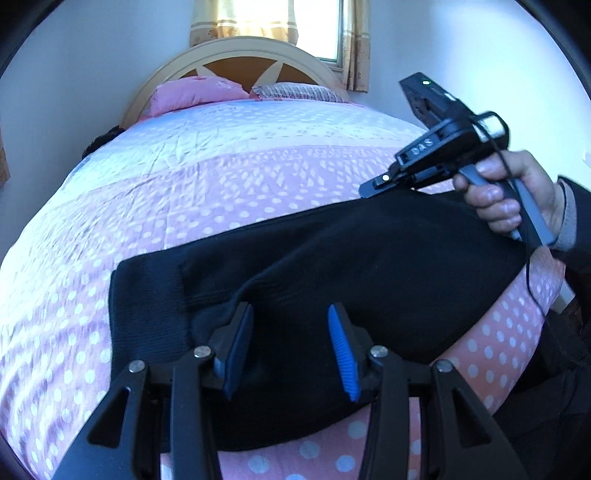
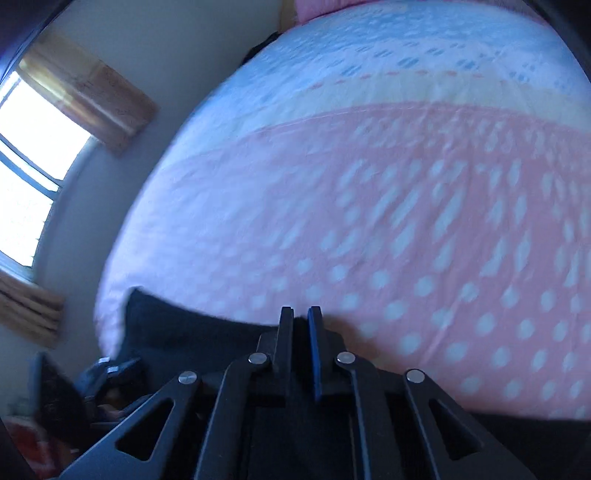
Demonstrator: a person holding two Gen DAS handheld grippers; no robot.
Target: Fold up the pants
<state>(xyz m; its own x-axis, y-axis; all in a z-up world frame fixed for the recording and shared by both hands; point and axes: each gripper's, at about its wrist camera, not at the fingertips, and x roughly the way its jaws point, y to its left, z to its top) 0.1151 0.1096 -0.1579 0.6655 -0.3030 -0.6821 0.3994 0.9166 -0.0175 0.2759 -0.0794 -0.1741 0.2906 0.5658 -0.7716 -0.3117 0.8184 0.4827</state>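
Black pants (image 1: 369,266) lie folded across the near part of the bed, with the dotted pink cover (image 1: 166,206) under them. My left gripper (image 1: 291,309) hovers open just over the pants' near side, and its blue pads (image 1: 343,347) hold nothing. A hand (image 1: 509,195) holds my right gripper (image 1: 365,190) at the pants' far right edge. In the right wrist view, the right gripper (image 2: 300,311) is nearly closed, pinching the dark edge of the pants (image 2: 177,332). That view is blurred by motion.
The bed cover (image 2: 369,184) stretches bare beyond the pants toward pink pillows (image 1: 192,94) and a wooden headboard (image 1: 240,62). A curtained window (image 1: 321,26) sits behind the bed. Another window (image 2: 29,155) is at the left. The person's dark sleeve (image 1: 576,221) is at the right edge.
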